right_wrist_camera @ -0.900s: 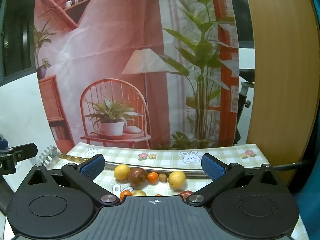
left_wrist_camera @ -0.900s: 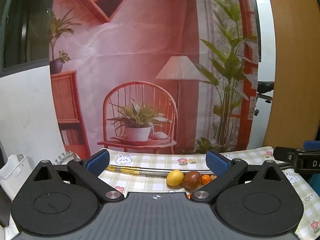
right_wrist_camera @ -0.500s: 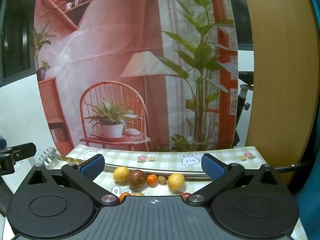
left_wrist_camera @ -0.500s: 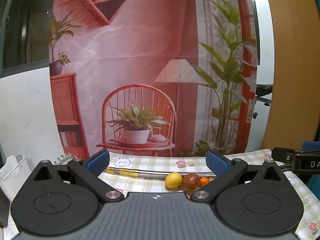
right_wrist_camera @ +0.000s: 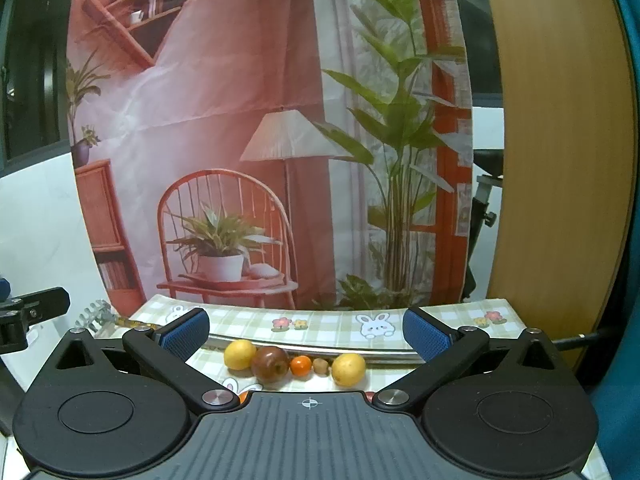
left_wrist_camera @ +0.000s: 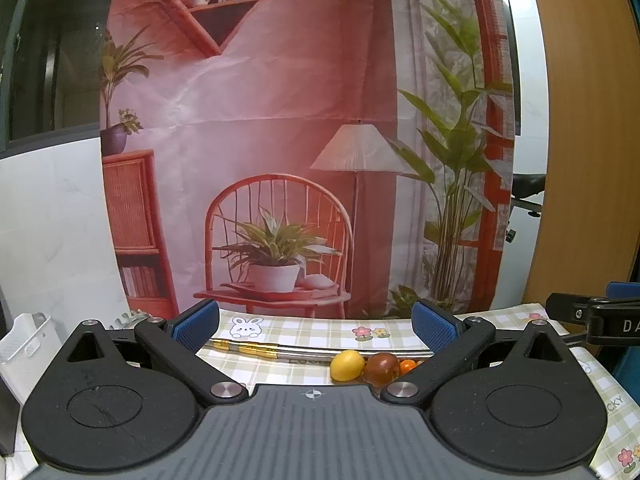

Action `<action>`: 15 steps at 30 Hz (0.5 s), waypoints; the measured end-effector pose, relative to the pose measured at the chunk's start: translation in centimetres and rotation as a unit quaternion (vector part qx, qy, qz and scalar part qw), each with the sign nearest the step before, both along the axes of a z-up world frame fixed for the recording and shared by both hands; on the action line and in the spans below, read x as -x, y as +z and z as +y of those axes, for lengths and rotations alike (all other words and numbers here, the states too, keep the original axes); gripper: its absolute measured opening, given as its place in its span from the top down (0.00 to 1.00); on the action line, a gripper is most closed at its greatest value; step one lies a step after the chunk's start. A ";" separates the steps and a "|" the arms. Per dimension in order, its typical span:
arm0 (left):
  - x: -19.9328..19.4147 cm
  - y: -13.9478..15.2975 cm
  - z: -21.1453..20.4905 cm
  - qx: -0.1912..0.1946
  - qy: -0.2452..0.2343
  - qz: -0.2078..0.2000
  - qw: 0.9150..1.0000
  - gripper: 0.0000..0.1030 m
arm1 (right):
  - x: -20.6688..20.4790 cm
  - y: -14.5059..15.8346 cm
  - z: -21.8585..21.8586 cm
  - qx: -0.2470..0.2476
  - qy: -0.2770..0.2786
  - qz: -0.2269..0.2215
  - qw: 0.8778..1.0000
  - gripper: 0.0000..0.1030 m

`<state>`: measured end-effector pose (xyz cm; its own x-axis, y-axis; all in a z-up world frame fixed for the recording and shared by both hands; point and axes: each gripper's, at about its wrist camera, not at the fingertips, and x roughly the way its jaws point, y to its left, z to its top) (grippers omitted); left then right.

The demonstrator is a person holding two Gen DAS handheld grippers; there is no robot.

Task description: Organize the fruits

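A row of fruit lies on the checked tablecloth [right_wrist_camera: 328, 322]: a lemon [right_wrist_camera: 239, 355], a dark red apple [right_wrist_camera: 270, 364], a small orange [right_wrist_camera: 300, 365], a small brown fruit [right_wrist_camera: 320, 366] and a second lemon [right_wrist_camera: 349, 369]. More fruit is partly hidden behind the right gripper's body. The right gripper [right_wrist_camera: 306, 330] is open and empty, above and short of the row. The left gripper [left_wrist_camera: 316, 322] is open and empty; its view shows a lemon [left_wrist_camera: 347, 365], the apple [left_wrist_camera: 381, 368] and an orange [left_wrist_camera: 408, 366] near its right finger.
A long metal rod [left_wrist_camera: 280, 349] with gold bands lies across the cloth behind the fruit. A printed backdrop hangs behind the table. A white basket [left_wrist_camera: 24, 344] stands at the left. A wooden panel [right_wrist_camera: 560, 160] stands at the right.
Both views have tilted up slightly; the fruit sits a little lower in the frames. Both grippers stay open and nothing on the table has moved.
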<state>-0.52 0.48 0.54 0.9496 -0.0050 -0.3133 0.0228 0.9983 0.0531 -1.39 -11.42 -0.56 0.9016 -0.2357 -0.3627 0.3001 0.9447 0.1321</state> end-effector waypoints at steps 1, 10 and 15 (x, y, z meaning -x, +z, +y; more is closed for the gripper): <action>0.1 0.0 0.0 0.000 0.000 -0.001 1.000 0.00 | 0.0 0.0 0.0 0.001 0.000 0.000 1.000 0.00; 0.4 -0.2 -0.2 0.001 0.000 -0.004 1.000 0.00 | 0.3 0.0 0.0 0.003 -0.002 -0.005 1.000 0.00; 0.4 -0.3 -0.3 0.001 -0.001 -0.004 1.000 0.00 | 0.4 0.0 0.0 0.003 -0.002 -0.005 1.000 0.00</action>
